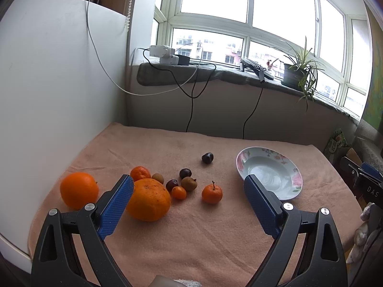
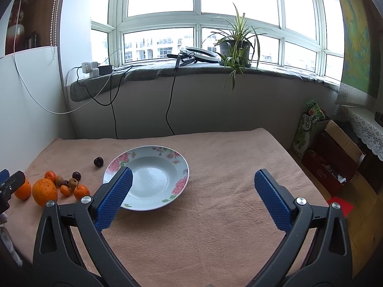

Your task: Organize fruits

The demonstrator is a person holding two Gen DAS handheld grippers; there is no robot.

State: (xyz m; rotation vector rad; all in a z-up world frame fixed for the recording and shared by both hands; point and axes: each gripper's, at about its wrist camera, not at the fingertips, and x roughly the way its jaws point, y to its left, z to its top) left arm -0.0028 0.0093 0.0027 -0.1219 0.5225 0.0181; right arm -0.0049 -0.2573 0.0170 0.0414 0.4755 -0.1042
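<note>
**Fruit and empty plate laid out before sorting**

The counter [image 2: 215, 227], draped in a peach towel, carries everything. The flowered plate [image 2: 178, 160] sits empty near the middle, toward the far edge, presumably as the collecting place. The fruits cluster near the left edge: a large orange [image 1: 148, 199], a second orange [image 1: 79, 190], tangerines [image 1: 211, 193], then small brown and dark fruits; one dark cherry [image 1: 207, 157] lies apart, between cluster and plate. The left gripper [image 1: 189, 186] hovers over the cluster, fingers wide apart and empty; the right gripper [image 2: 192, 183] hovers beside the plate, likewise spread. Legible writing: "DAS" on the right gripper's body, seen from the left wrist; a green package on the floor bears unreadable print.
</note>
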